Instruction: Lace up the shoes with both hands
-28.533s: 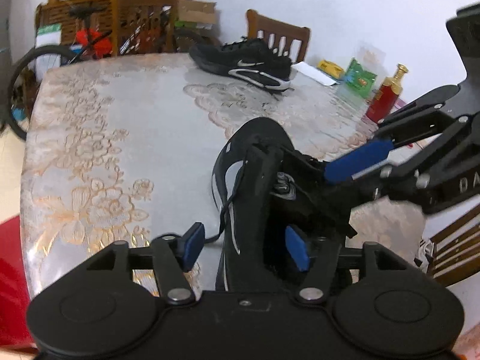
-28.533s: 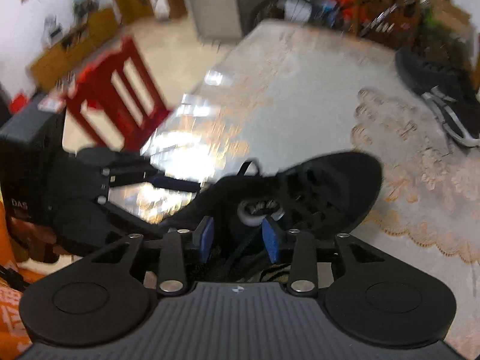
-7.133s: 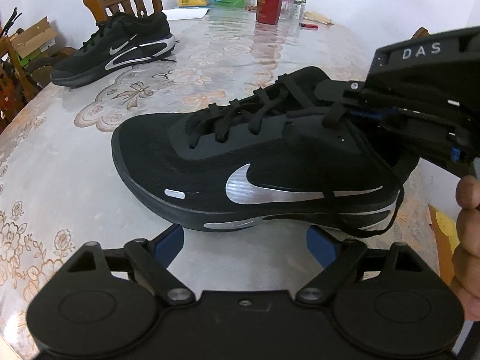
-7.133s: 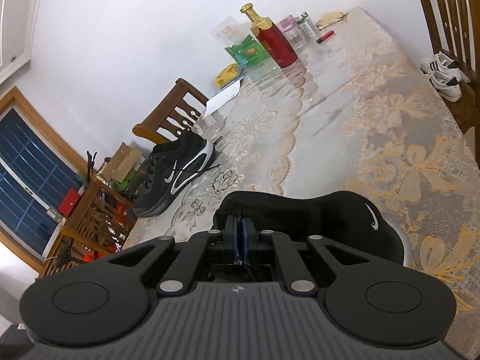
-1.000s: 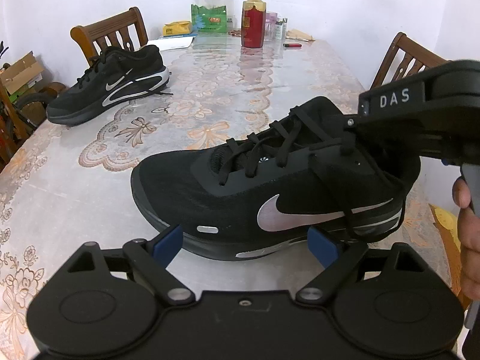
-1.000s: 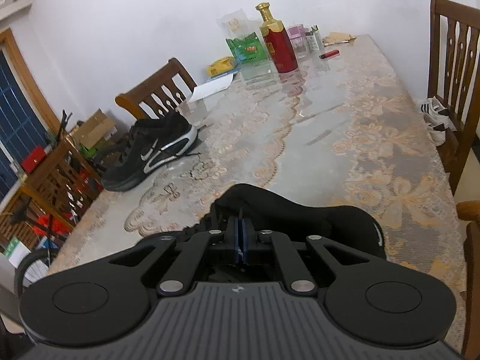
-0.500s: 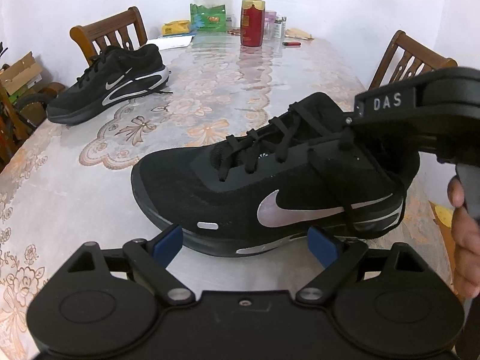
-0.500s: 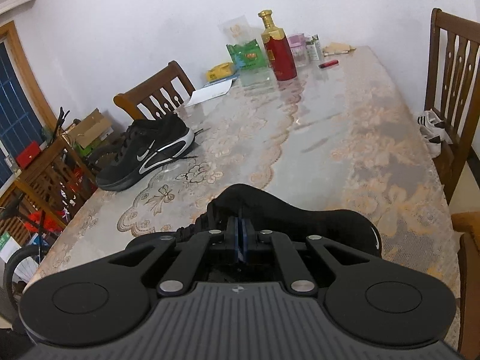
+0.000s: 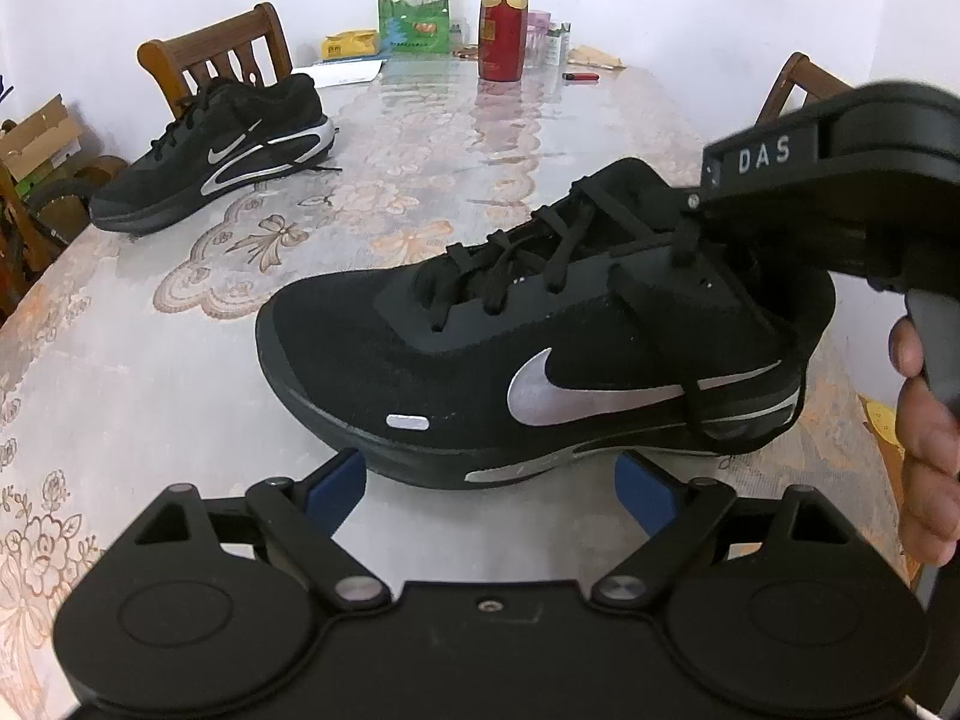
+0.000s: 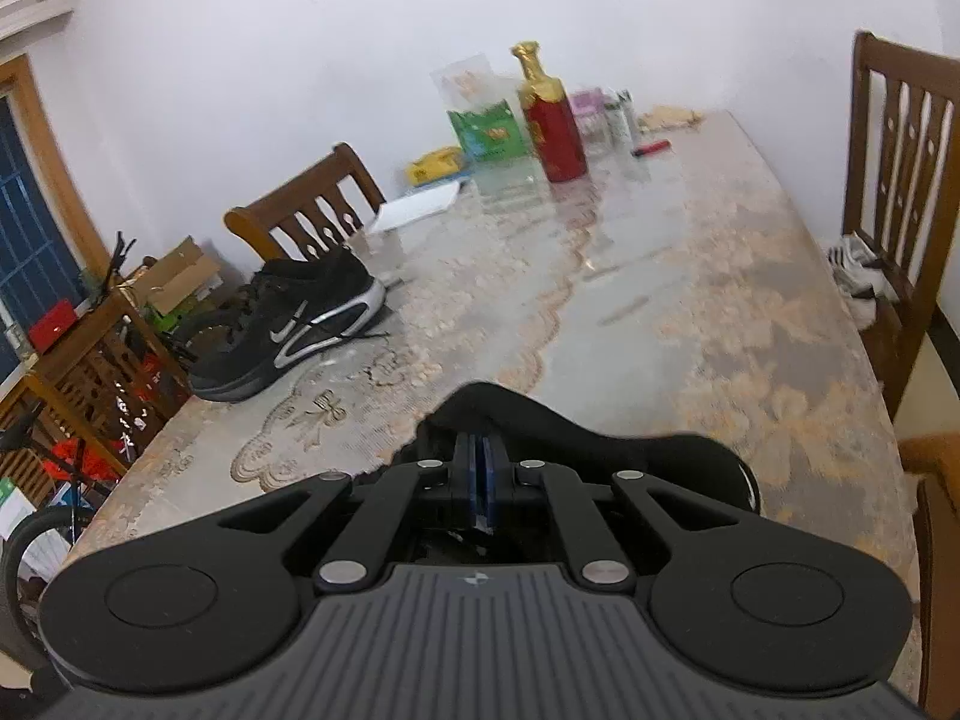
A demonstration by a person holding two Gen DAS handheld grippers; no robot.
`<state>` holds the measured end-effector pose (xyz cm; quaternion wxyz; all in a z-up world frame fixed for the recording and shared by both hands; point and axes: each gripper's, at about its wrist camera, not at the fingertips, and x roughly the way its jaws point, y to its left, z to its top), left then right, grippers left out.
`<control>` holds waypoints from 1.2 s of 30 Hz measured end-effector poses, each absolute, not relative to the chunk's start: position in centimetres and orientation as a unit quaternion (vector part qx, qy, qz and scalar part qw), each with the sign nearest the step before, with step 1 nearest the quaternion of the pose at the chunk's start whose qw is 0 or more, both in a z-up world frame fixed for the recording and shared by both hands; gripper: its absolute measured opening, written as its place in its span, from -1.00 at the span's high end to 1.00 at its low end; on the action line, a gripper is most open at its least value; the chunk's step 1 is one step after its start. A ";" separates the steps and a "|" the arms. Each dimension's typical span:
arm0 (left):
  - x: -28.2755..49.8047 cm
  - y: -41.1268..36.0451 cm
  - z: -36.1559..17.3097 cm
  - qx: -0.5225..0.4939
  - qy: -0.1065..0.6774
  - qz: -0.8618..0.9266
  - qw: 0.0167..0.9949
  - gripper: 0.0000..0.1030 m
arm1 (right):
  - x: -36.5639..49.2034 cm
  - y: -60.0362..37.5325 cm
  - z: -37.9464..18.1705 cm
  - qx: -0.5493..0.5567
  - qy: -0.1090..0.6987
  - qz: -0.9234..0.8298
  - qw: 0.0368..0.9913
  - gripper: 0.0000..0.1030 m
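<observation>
A black shoe with a silver swoosh lies side-on on the table, toe to the left, its black lace crossed through the eyelets. My left gripper is open wide, close to the sole, with both blue pads clear of the shoe. The right gripper's housing hangs over the shoe's collar, held by a hand. In the right wrist view my right gripper is shut above the shoe. A lace strand runs up from the top eyelet to its hidden tips.
A second black shoe lies at the far left by a wooden chair. A red bottle, green packet and lighter stand at the far end. The table edge and another chair are on the right.
Over the last second both grippers and the shoe keep their places. Compared with the oldest frames, the shoe now lies side-on before my left gripper, whose jaws stand wider.
</observation>
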<state>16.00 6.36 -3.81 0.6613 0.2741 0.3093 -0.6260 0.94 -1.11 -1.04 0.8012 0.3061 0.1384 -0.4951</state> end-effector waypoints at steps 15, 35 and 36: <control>15.7 6.8 -4.0 0.278 0.310 -0.630 0.655 -0.73 | 1.2 -1.3 -0.9 0.301 0.115 -0.487 0.812 0.93; 16.3 7.0 -4.1 0.280 0.312 -0.626 0.657 -0.73 | 0.5 -2.8 -1.2 0.317 0.104 -0.526 0.783 0.93; 16.3 7.0 -4.2 0.278 0.314 -0.625 0.658 -0.73 | 0.5 -2.9 -1.1 0.317 0.103 -0.523 0.784 0.93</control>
